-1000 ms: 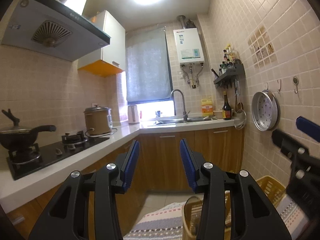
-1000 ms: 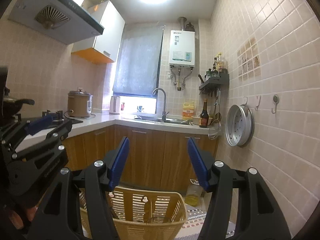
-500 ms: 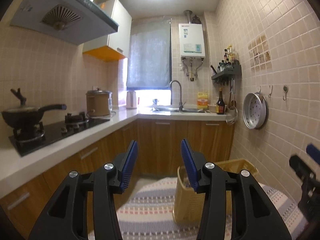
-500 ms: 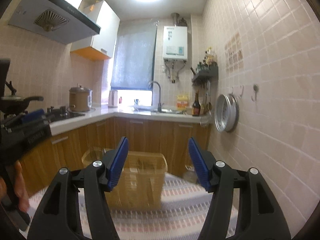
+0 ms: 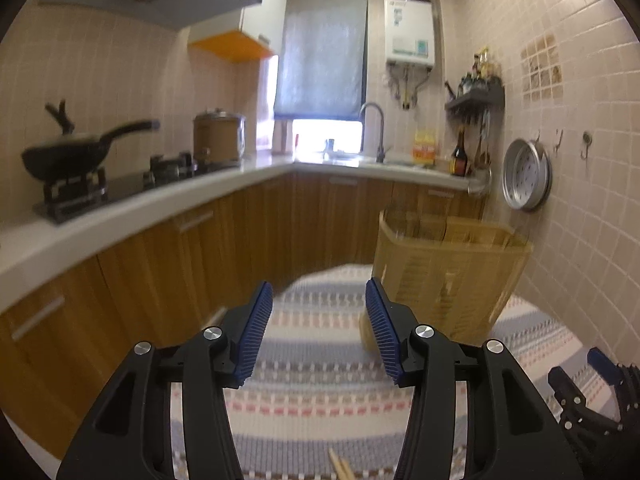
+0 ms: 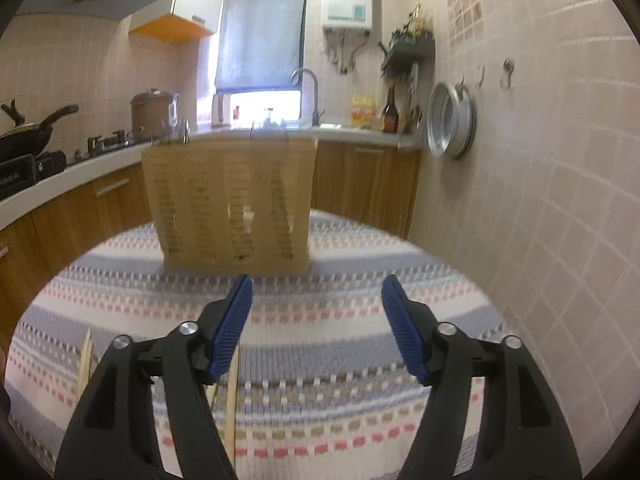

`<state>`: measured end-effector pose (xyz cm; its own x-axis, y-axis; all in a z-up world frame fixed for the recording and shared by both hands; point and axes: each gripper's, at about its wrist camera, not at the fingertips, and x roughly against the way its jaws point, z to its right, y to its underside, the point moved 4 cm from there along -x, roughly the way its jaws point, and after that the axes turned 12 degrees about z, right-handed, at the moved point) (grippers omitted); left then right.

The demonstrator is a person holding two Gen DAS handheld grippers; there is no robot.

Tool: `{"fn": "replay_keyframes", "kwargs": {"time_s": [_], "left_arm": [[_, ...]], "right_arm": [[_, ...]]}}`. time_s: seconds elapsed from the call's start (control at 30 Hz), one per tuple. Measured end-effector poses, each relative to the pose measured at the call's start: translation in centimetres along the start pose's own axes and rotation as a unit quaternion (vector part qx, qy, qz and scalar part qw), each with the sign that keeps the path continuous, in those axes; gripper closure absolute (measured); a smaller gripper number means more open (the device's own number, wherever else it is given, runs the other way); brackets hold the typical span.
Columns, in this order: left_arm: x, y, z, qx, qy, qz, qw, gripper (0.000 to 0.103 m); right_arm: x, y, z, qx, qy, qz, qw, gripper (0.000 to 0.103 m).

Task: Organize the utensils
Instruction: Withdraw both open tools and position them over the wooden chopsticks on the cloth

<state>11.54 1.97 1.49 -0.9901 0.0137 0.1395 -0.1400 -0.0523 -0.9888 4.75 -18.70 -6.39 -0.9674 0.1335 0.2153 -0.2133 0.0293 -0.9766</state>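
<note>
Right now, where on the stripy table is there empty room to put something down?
The striped tablecloth is bare between the tan slatted plastic basket and the right gripper, and on toward the tiled wall. The near left is crowded: pale wooden chopsticks lie there.

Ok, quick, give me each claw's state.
Left claw: open, empty, jaws just been opening.
Right claw: open, empty, jaws just been opening.

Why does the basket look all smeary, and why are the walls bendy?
Left wrist view: the basket is streaked by motion blur, and the window glares white. Right wrist view: the basket is smeared too, while the blue pads stay sharp. In both, the fisheye lens curves the tiled wall and darkens the corners.
</note>
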Motion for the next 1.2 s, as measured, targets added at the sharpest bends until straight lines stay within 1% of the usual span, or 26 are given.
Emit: {"fn": "replay_keyframes", "kwargs": {"time_s": [0.07, 0.13, 0.2, 0.3, 0.33, 0.4, 0.43, 0.5, 0.53, 0.57, 0.6, 0.63, 0.67, 0.7, 0.73, 0.77, 0.8, 0.87, 0.97, 1.03, 1.07, 1.1, 1.13, 1.2], "left_arm": [[-0.3, 1.1, -0.4, 0.004, -0.005, -0.014, 0.9999, 0.052], [-0.4, 2.0, -0.9, 0.006, -0.010, -0.025, 0.9996, 0.048], [-0.5, 2.8, -1.5, 0.009, -0.017, -0.036, 0.9992, 0.036], [-1.4, 4.4, -2.9, 0.048, -0.003, -0.085, 0.9952, 0.036], [-1.8, 5.0, -3.5, 0.065, 0.002, -0.104, 0.9925, 0.036], [-2.6, 6.5, -4.5, 0.097, 0.018, -0.147, 0.9842, 0.036], [-3.1, 7.4, -5.0, 0.111, 0.025, -0.172, 0.9786, 0.036], [-3.5, 8.6, -5.4, 0.124, 0.029, -0.193, 0.9730, 0.038], [-3.8, 9.1, -5.7, 0.135, 0.036, -0.205, 0.9686, 0.039], [-3.9, 9.3, -5.8, 0.144, 0.045, -0.209, 0.9662, 0.039], [-4.0, 9.5, -6.0, 0.150, 0.053, -0.216, 0.9634, 0.039], [-4.4, 10.0, -6.1, 0.153, 0.059, -0.236, 0.9578, 0.040], [-4.5, 10.1, -6.2, 0.152, 0.060, -0.241, 0.9567, 0.044], [-4.2, 10.0, -6.1, 0.146, 0.058, -0.242, 0.9575, 0.046], [-4.0, 10.0, -6.1, 0.141, 0.064, -0.250, 0.9557, 0.047], [-3.6, 10.1, -6.3, 0.136, 0.072, -0.260, 0.9534, 0.050], [-3.4, 10.0, -6.3, 0.135, 0.077, -0.264, 0.9519, 0.053], [-2.6, 10.3, -6.3, 0.132, 0.098, -0.281, 0.9456, 0.054], [-1.5, 10.6, -5.4, 0.099, 0.097, -0.283, 0.9491, 0.054], [-1.0, 10.8, -4.7, 0.073, 0.089, -0.279, 0.9533, 0.056], [-0.8, 11.0, -4.1, 0.048, 0.074, -0.271, 0.9584, 0.060], [-0.6, 11.1, -3.6, 0.030, 0.063, -0.266, 0.9613, 0.062], [-0.5, 11.3, -3.1, 0.006, 0.050, -0.260, 0.9644, 0.062], [-0.1, 11.5, -2.4, -0.024, 0.035, -0.252, 0.9668, 0.062]], "right_arm": [[-0.1, 0.1, 0.3, -0.009, -0.004, -0.001, 1.000, 0.024], [-0.4, 0.3, 0.7, -0.022, -0.003, -0.010, 1.000, 0.023], [-1.1, 0.4, 1.1, -0.032, -0.002, -0.025, 0.999, 0.020], [-2.3, 1.0, 1.6, -0.046, 0.002, -0.055, 0.997, 0.016], [-2.6, 1.2, 1.7, -0.047, 0.004, -0.062, 0.997, 0.015], [-3.3, 1.7, 1.7, -0.043, 0.012, -0.083, 0.996, 0.013], [-3.6, 2.0, 1.6, -0.038, 0.016, -0.096, 0.995, 0.013], [-4.5, 2.6, 1.0, -0.023, 0.015, -0.125, 0.992, 0.013], [-4.6, 2.9, 1.0, -0.019, 0.018, -0.131, 0.991, 0.013], [-4.7, 3.0, 0.9, -0.014, 0.020, -0.136, 0.990, 0.013], [-4.9, 3.2, 0.8, -0.012, 0.016, -0.143, 0.990, 0.014], [-5.1, 3.4, 0.7, -0.014, 0.011, -0.149, 0.989, 0.021], [-5.4, 3.7, 0.7, -0.017, 0.002, -0.161, 0.987, 0.032], [-5.7, 3.9, 0.7, -0.022, -0.010, -0.172, 0.985, 0.039], [-5.9, 4.1, 0.7, -0.026, -0.021, -0.179, 0.983, 0.045], [-6.2, 4.2, 0.6, -0.032, -0.037, -0.188, 0.981, 0.048], [-6.4, 4.3, 0.5, -0.034, -0.048, -0.192, 0.980, 0.049], [-6.4, 4.4, 0.2, -0.030, -0.062, -0.190, 0.979, 0.049], [-6.3, 4.7, -0.6, -0.010, -0.068, -0.193, 0.979, 0.049], [-6.2, 4.8, -0.8, -0.005, -0.070, -0.194, 0.979, 0.049], [-6.1, 4.7, -0.8, -0.006, -0.071, -0.192, 0.979, 0.049], [-6.1, 4.7, -0.7, -0.009, -0.071, -0.191, 0.979, 0.049], [-6.1, 4.8, -0.6, -0.013, -0.070, -0.193, 0.979, 0.049], [-6.2, 4.8, -0.4, -0.018, -0.069, -0.196, 0.978, 0.049]]}}
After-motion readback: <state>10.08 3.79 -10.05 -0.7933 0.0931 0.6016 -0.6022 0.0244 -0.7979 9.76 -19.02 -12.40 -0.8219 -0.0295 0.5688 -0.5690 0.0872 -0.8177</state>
